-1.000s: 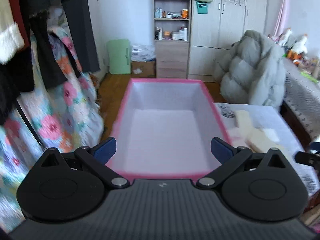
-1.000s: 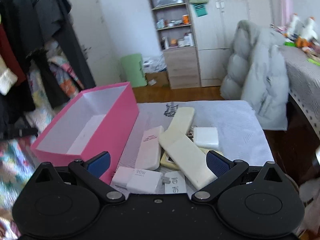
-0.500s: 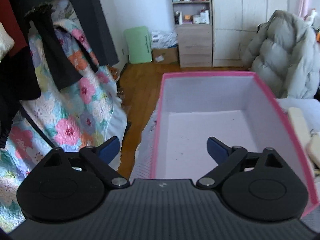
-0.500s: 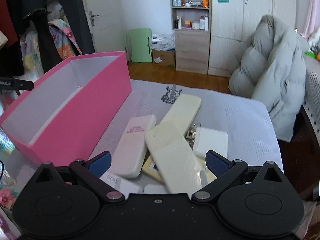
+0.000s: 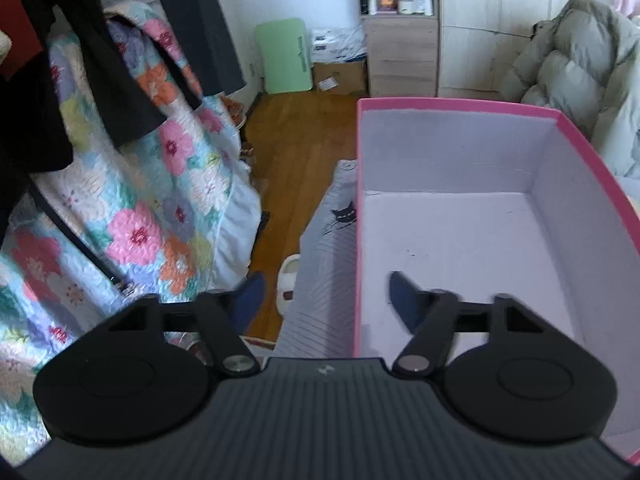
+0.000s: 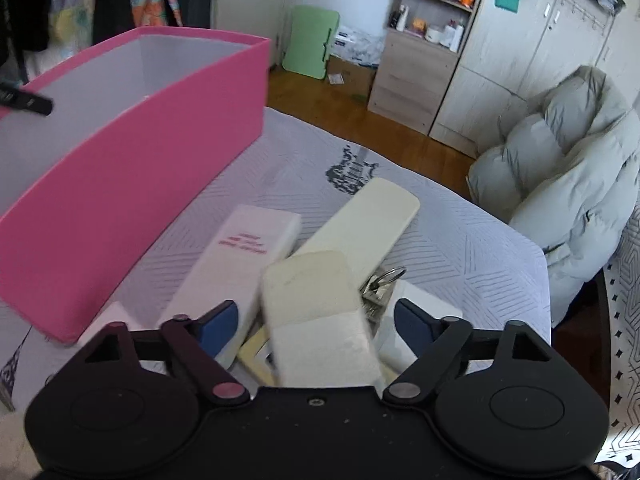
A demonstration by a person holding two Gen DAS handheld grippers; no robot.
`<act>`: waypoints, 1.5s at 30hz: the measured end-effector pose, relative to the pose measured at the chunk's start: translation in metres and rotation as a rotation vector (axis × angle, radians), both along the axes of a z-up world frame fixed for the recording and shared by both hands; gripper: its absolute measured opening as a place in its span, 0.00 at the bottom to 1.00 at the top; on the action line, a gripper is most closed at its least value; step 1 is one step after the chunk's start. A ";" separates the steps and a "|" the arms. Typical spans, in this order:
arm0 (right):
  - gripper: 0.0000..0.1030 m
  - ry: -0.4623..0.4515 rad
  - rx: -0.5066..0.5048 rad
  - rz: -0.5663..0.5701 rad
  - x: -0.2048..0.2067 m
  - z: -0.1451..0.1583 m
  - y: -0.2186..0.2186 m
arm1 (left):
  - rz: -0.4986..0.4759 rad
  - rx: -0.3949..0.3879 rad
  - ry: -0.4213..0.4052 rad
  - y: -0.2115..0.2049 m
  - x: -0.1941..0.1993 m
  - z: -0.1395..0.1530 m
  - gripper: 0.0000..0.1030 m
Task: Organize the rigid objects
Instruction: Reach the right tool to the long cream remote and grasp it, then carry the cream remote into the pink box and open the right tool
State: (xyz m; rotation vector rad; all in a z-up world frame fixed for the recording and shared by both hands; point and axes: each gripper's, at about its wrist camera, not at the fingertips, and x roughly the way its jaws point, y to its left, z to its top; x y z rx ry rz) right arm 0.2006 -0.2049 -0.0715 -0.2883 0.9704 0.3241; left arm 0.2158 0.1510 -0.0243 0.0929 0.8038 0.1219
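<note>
A pink box (image 5: 460, 106) with a pale empty inside stands on the grey patterned tablecloth (image 5: 324, 296). My left gripper (image 5: 326, 300) is open and straddles the box's near left wall, one finger inside and one outside. In the right wrist view the pink box (image 6: 132, 152) stands at the left. My right gripper (image 6: 316, 326) is open, low over a pile of flat boxes. A cream box (image 6: 316, 312) lies between its fingers. A second cream box (image 6: 360, 228) and a white box with pink lettering (image 6: 240, 256) lie beyond. A key ring (image 6: 384, 280) and a white block (image 6: 424, 300) lie to the right.
A floral quilt (image 5: 132, 208) and dark clothes hang at the left. A wooden floor, a green folded stool (image 5: 286, 56), a shelf unit (image 5: 400, 28) and a grey puffer coat (image 6: 568, 192) stand beyond the table. The left gripper's tip (image 6: 24, 100) shows over the box.
My left gripper has moved left and its fingers now straddle the box's left wall. My right gripper has moved forward and lower, so the cream box now lies between its fingers.
</note>
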 end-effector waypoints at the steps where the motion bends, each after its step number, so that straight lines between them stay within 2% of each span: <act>1: 0.56 0.009 0.002 0.008 0.000 0.000 0.001 | -0.009 0.024 -0.008 -0.003 -0.002 -0.001 0.44; 2: 0.56 0.008 0.003 0.005 -0.001 0.001 0.001 | -0.014 0.043 -0.013 -0.006 -0.003 -0.002 0.38; 3: 0.55 0.002 0.005 -0.010 -0.001 0.002 0.000 | -0.014 0.054 -0.013 -0.007 -0.002 -0.003 0.36; 5: 0.55 0.008 0.013 -0.022 0.000 0.002 -0.002 | -0.010 0.051 -0.010 -0.007 -0.001 -0.002 0.36; 8: 0.60 0.021 0.004 -0.008 0.002 -0.001 0.001 | -0.011 0.035 -0.002 -0.004 0.003 -0.002 0.34; 12: 0.57 0.019 -0.006 -0.026 0.003 -0.001 0.004 | -0.011 -0.015 0.012 0.002 0.004 -0.003 0.34; 13: 0.57 0.008 -0.004 -0.038 0.002 0.002 0.004 | -0.006 -0.023 0.013 0.003 0.004 -0.003 0.34; 16: 0.56 -0.053 0.005 -0.074 -0.007 0.015 -0.001 | -0.019 -0.045 -0.002 0.004 0.002 -0.004 0.23; 20: 0.56 -0.128 0.061 -0.131 -0.023 0.040 -0.014 | -0.031 -0.069 -0.028 0.006 -0.002 -0.005 0.15; 24: 0.56 -0.201 0.089 -0.160 -0.033 0.064 -0.019 | -0.041 -0.075 -0.048 0.006 -0.005 -0.005 0.13; 28: 0.56 -0.216 0.148 -0.168 -0.031 0.087 -0.024 | -0.048 -0.054 -0.058 0.000 -0.007 -0.004 0.09; 33: 0.56 -0.304 0.228 -0.109 -0.023 0.124 -0.010 | -0.054 -0.052 -0.065 -0.002 -0.008 -0.004 0.08; 40: 0.56 -0.376 0.322 0.064 0.001 0.169 0.052 | -0.065 -0.043 -0.083 -0.004 -0.013 -0.004 0.04; 42: 0.56 -0.345 0.392 0.121 0.017 0.169 0.077 | -0.067 -0.047 -0.085 -0.003 -0.013 -0.004 0.04; 45: 0.56 -0.195 0.449 0.184 0.057 0.141 0.128 | -0.068 -0.058 -0.090 -0.003 -0.014 -0.004 0.03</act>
